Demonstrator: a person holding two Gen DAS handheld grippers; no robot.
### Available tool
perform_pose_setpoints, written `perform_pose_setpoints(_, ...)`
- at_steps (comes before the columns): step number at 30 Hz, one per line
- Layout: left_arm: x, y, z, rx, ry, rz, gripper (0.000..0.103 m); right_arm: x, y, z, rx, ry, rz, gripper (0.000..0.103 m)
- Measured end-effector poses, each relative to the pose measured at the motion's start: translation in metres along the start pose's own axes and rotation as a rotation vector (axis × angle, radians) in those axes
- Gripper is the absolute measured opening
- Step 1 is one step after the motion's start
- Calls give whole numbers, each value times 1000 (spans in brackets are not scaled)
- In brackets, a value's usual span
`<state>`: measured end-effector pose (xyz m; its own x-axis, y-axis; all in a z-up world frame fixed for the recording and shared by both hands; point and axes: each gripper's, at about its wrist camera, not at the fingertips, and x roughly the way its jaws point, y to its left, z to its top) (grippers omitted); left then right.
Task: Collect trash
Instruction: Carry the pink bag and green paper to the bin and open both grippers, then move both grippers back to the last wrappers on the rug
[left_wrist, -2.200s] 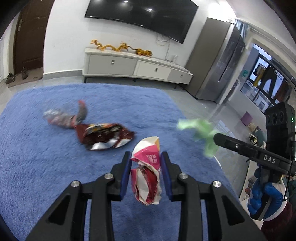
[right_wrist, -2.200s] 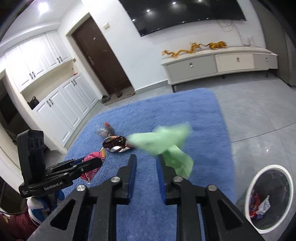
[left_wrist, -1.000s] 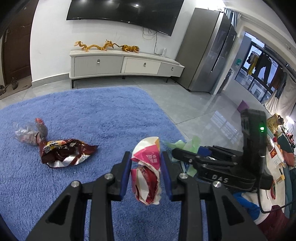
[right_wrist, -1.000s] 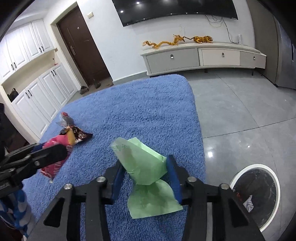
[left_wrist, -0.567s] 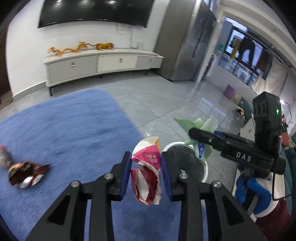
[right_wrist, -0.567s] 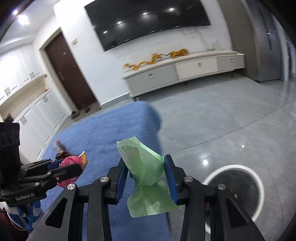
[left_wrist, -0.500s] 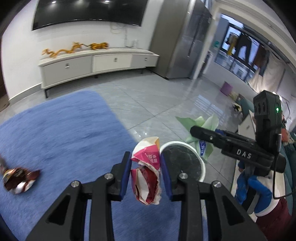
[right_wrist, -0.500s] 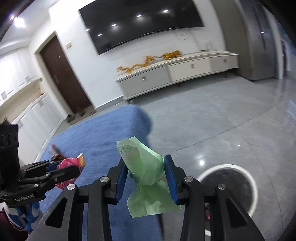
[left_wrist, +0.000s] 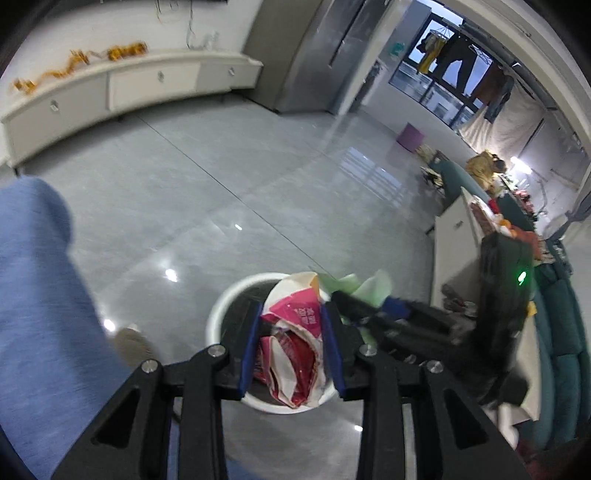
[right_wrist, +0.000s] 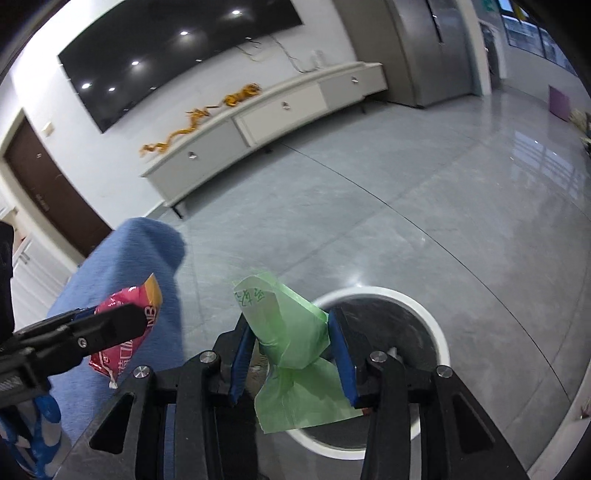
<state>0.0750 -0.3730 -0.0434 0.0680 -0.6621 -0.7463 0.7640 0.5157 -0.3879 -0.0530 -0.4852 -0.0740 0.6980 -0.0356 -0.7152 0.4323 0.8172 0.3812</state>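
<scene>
My left gripper (left_wrist: 291, 343) is shut on a crumpled red and white snack wrapper (left_wrist: 295, 347) and holds it right above the round white-rimmed trash bin (left_wrist: 221, 314). My right gripper (right_wrist: 291, 343) is shut on a green plastic bag (right_wrist: 291, 339) and holds it above the near left part of the same bin (right_wrist: 424, 321). In the right wrist view the left gripper (right_wrist: 122, 325) with its wrapper (right_wrist: 122, 325) sits at the left, over the rug edge. In the left wrist view the right gripper (left_wrist: 354, 299) reaches in from the right with the green bag (left_wrist: 369, 288).
The bin stands on shiny grey floor tiles beside the blue rug (left_wrist: 33, 295). A long white TV cabinet (right_wrist: 266, 118) runs along the far wall under a black screen. A grey fridge (left_wrist: 306, 55) stands at the back. Furniture and clutter (left_wrist: 509, 229) fill the right.
Both grippers have swung right off the rug to the bin. The bin has come close under the fingers. The wrappers left on the rug have gone out of view.
</scene>
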Motion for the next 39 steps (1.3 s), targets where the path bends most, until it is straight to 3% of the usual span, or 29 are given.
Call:
perform_pose_setpoints(4,30,-5,8,-23,46,-51,35,7,-21,-7,42,12,-49,59)
perform_pose_setpoints(6,39,-5,9,-31,54,-56,52,7,-29,-10,55,14,-68,59)
perform_pose_setpoints(10,45,-9,12,-33,55,-56,52,2,-42,-16,75,14,-106,61)
perform_pose_setpoints(16,27,-17,-2,-1,13,11,52,-20,-55,-22,110,-18,-138,61)
perform_pose_setpoints(22,-17,-17,-20,30,-56,88,52,-53,-48,-25,109,-63,-164,61)
perform_pose_setpoints(28,-73,-1,-44,50,-127,194,52,-77,-16,-31,63,-89,-146,61)
perform_pose_setpoints(34,-140,38,-81,38,-193,310,52,-91,28,-35,7,-100,-91,61)
perform_pose_setpoints(39,-200,82,-114,-31,-256,377,52,-101,70,-36,-56,-107,-42,62)
